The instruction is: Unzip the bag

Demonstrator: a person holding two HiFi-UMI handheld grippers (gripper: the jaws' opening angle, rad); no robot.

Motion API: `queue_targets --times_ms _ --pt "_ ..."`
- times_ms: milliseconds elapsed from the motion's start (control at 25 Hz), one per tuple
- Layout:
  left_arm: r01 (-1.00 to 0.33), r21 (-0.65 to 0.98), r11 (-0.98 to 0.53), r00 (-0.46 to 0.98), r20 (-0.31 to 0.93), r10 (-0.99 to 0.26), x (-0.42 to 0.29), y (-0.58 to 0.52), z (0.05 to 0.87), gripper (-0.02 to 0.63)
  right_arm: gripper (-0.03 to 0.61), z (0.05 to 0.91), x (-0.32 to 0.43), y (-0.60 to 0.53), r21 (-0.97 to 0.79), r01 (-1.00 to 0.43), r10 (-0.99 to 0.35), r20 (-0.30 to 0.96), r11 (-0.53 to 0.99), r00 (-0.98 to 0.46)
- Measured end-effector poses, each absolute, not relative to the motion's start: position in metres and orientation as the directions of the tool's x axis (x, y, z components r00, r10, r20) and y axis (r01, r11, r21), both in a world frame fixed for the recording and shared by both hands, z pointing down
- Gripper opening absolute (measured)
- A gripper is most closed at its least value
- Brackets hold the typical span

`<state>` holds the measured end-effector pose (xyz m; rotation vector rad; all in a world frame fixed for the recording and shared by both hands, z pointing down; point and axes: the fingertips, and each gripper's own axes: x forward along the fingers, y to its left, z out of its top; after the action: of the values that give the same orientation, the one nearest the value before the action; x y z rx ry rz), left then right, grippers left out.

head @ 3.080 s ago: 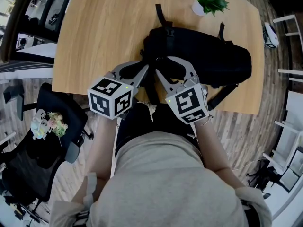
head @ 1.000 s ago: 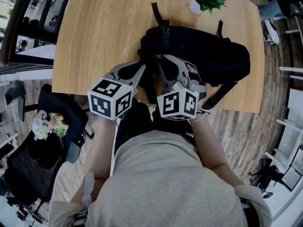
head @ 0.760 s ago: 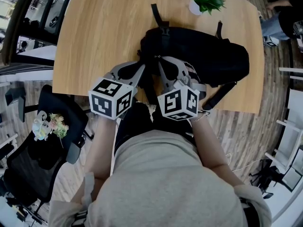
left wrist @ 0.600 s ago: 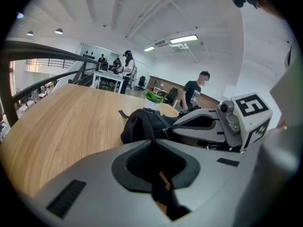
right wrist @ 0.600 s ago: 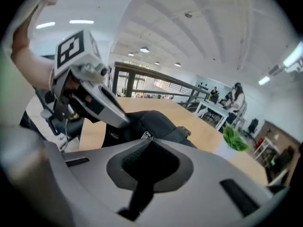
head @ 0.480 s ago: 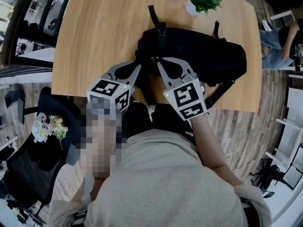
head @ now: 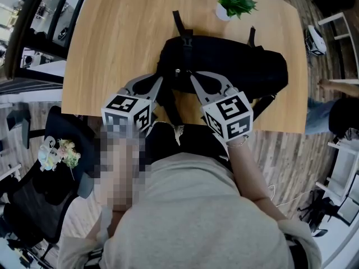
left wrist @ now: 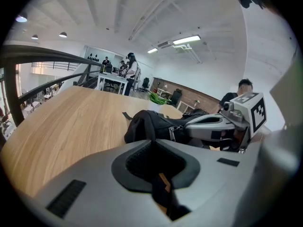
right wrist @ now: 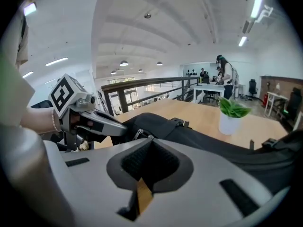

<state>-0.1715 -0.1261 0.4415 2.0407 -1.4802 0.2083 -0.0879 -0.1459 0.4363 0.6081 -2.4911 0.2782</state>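
Head camera sits above the person, staring steeply down at the table (head: 123,32) and both the left gripper (head: 161,78) and right gripper (head: 191,77). Each gripper camera rides low, close behind its own jaws, looking out along them across the tabletop. All three share the bag (head: 235,66) right at the jaw tips and the plant (head: 233,1) well beyond them, and each gripper camera catches the other gripper alongside.

Light wooden desk (head: 123,38), upper left to centre of frame, carrying one black bag (head: 241,66) lying at centre right near its lower edge, one white-potted plant (head: 230,4) upright at top.
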Motion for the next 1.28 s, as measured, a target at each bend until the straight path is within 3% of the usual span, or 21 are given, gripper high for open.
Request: queue_targets --times_ms 640,1280 --pt "-0.925 0.35 -0.146 0.307 0.465 -0.83 -0.178 -0.126 0.439 0.035 0.011 0.43 -0.053 -0.16 -0.082 -0.54 -0.418 0.54 0.838 -0.73" --pt "-0.939 0.328 -0.106 0.262 0.479 -0.838 -0.185 -0.129 0.439 0.037 0.011 0.419 0.027 -0.192 -0.073 -0.69 -0.56 0.526 0.72 -0.64"
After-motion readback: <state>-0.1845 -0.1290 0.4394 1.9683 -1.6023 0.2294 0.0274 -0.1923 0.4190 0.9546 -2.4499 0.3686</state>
